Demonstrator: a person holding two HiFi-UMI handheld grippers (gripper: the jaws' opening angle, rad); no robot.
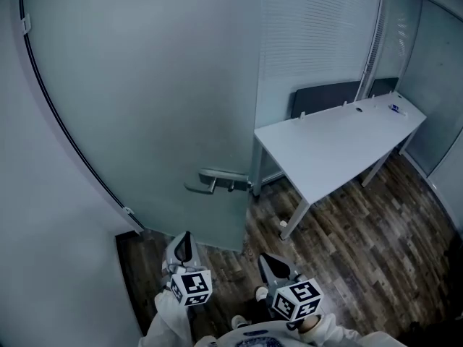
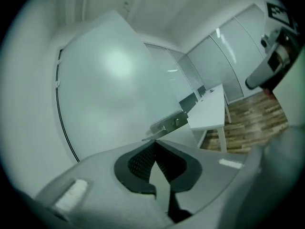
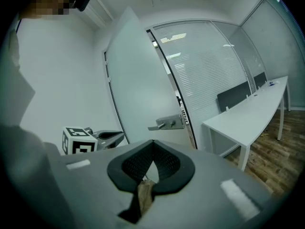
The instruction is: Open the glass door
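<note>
Door stands upright ahead of both grippers and looks swung ajar toward the person, free edge near the desk. Handle lies level (long axis horizontal), pointing across the pane. Left gripper and right gripper are clenched empty, low, clear of the handle, so the pull is probably done.

Cool, dim, bluish light fills the head view. Both gripper views are fisheye circles with black corners and straight lines bowing at the rim. In the left gripper view a soft glare patch sits on the glass door, and the lower right edge is blurred. In the right gripper view ceiling-light reflections streak the glass wall.
</note>
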